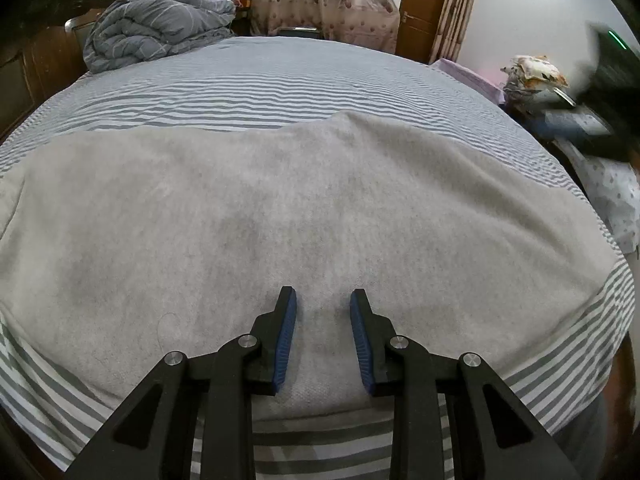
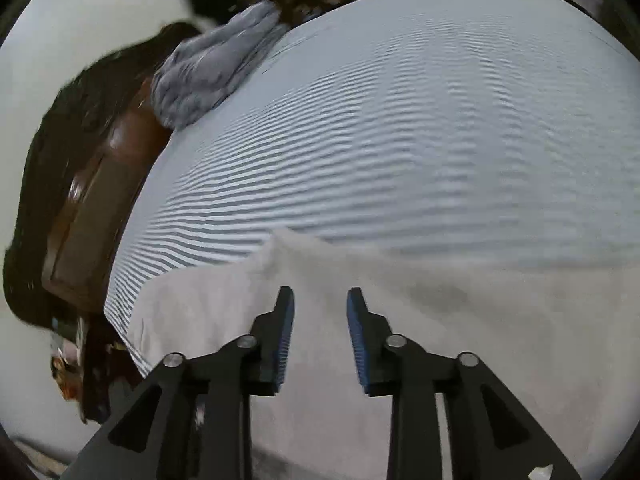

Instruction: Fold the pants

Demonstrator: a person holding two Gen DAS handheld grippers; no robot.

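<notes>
The light grey pants (image 1: 280, 216) lie spread flat across the near part of the striped bed, wide from left to right. My left gripper (image 1: 323, 300) is open and empty, just above the pants' near edge. In the right wrist view the same pants (image 2: 440, 320) fill the lower frame, with a raised fold or corner (image 2: 284, 240) at their far edge. My right gripper (image 2: 320, 300) is open and empty above the pants. That view is tilted and blurred.
The bed has a grey-and-white striped sheet (image 1: 280, 80). A bundled grey duvet (image 1: 156, 28) lies at the far left corner by the dark wooden headboard (image 2: 92, 208). Cluttered items (image 1: 536, 72) stand beside the bed at the right. Curtains and a door are behind.
</notes>
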